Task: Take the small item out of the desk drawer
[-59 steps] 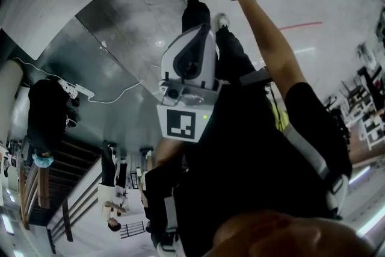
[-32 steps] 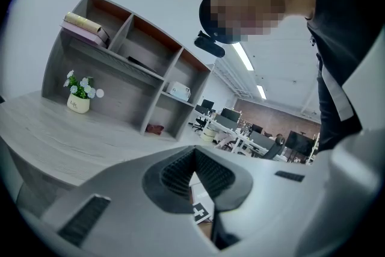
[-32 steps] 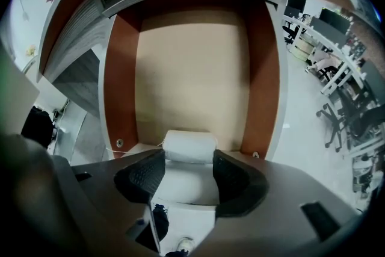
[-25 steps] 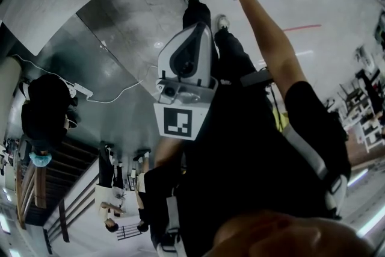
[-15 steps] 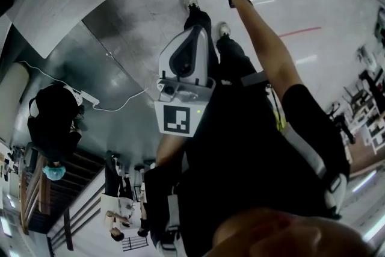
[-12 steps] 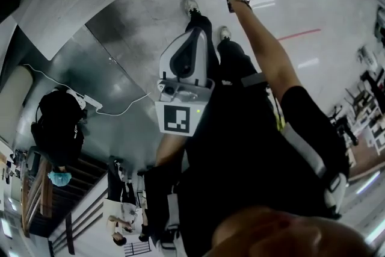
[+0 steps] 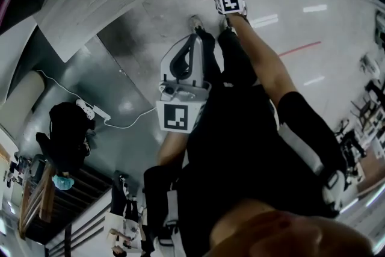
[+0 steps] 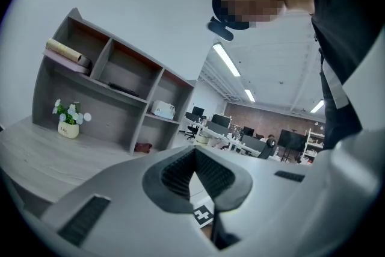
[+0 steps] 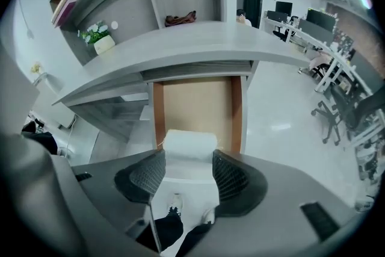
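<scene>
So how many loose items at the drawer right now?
1. The white item is gripped in the right tool, over the open drawer. The drawer floor that shows holds nothing else; its near end is hidden behind the tool, so more may be there.

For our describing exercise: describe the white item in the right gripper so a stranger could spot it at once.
Find the curved grey desk; under it a drawer with a pale wooden bottom stands open. In front of that drawer, the right gripper holds a small roll between its jaws: white and soft-looking against the brown wood.
</scene>
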The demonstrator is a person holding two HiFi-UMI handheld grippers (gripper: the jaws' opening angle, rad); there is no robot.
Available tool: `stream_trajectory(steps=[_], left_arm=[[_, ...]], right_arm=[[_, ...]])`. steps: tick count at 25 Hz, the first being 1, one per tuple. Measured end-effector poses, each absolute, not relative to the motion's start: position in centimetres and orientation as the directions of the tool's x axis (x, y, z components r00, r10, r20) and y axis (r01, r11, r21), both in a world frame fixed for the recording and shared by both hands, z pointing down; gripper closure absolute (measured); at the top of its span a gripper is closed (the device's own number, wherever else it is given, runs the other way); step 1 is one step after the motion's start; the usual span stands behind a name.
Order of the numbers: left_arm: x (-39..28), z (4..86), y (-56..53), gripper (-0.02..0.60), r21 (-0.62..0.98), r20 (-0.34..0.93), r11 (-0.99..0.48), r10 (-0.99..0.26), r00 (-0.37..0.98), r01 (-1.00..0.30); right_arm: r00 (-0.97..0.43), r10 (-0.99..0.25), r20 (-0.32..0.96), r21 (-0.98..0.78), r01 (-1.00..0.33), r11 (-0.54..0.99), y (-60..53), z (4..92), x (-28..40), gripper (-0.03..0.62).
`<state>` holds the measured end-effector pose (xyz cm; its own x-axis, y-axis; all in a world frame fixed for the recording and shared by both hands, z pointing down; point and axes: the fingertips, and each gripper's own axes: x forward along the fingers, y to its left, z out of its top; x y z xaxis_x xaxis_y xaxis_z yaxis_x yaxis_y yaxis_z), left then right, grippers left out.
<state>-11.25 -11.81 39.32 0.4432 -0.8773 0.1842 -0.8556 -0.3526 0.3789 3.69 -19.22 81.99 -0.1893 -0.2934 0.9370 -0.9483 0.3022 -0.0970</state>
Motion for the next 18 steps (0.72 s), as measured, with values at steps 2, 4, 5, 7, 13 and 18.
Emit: stream_trajectory(steps=[2, 4, 5, 7, 13, 18], left_arm=[[-11.2, 38.9, -11.9, 0.583, 0.382, 0.179, -0.348, -0.881, 0.438, -0.856], [-11.1, 38.4, -11.9, 0.583, 0.378, 0.175, -0.341, -0.887, 0.428, -0.861], [-11.0, 38.2, -11.9, 0.583, 0.374, 0.175, -0.337, -0.89, 0.422, -0.864], [-10.6, 37.6, -11.8, 0.583, 0.362, 0.169, -0.331, -0.896, 0.41, -0.871], [-9.3, 36.2, -11.8, 0.583, 0.35, 0.16, -0.296, -0.916, 0.368, -0.889], [-8.4, 35.4, -12.1, 0.583, 0.33, 0.153, -0.274, -0.929, 0.337, -0.904]], right_arm=[[-0.219, -0.265, 0.939, -0.139, -0.947, 0.291, -18.8, 81.3, 2.9, 0.349], [-0.228, -0.252, 0.941, -0.152, -0.946, 0.287, -18.6, 80.6, 2.8, 0.349], [-0.225, -0.252, 0.941, -0.149, -0.945, 0.29, -18.6, 80.3, 2.9, 0.349], [-0.224, -0.257, 0.94, -0.143, -0.943, 0.302, -18.7, 79.6, 3.3, 0.349], [-0.216, -0.241, 0.946, -0.13, -0.935, 0.329, -18.3, 78.0, 4.6, 0.35], [-0.301, -0.234, 0.925, -0.214, -0.918, 0.334, -18.5, 76.0, 3.9, 0.35]])
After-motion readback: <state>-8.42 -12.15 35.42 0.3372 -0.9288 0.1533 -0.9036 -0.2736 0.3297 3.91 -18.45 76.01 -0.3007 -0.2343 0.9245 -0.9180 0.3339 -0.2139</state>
